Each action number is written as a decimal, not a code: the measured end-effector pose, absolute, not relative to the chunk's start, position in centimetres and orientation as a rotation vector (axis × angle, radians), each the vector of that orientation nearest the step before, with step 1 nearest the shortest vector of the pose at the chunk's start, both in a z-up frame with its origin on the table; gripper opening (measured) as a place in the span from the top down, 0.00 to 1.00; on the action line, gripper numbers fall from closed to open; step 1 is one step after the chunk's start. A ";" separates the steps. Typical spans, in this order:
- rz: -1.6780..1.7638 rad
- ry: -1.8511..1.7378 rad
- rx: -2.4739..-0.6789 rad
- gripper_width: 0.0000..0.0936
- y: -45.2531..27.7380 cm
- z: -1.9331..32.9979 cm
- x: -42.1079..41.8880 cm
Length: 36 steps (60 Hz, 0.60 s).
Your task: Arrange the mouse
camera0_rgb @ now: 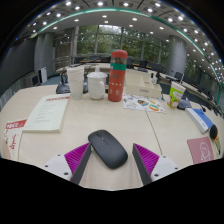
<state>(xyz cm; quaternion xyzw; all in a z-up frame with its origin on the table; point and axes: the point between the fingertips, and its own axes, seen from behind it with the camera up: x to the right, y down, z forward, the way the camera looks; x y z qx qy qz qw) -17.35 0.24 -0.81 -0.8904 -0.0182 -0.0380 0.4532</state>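
gripper (pixel 110 160) open, holding nothing; pads (pixel 76 155) spread wide. mouse (pixel 107 147) sits on the table (pixel 75 120) between the fingers, gap on both sides, nearer the left pad. its long axis runs skewed, far-left to near-right, so the claw likely needs a slight twist before closing

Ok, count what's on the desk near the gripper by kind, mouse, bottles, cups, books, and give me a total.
Mouse: 1, between the open fingers of the gripper
Red bottle: 1
White cup: 1
Open book: 1
Total: 4
Smaller items farther back on the desk are too unclear to count.
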 end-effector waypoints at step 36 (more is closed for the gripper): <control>-0.067 -0.054 -2.210 0.64 4.1 -1.3 -18.3</control>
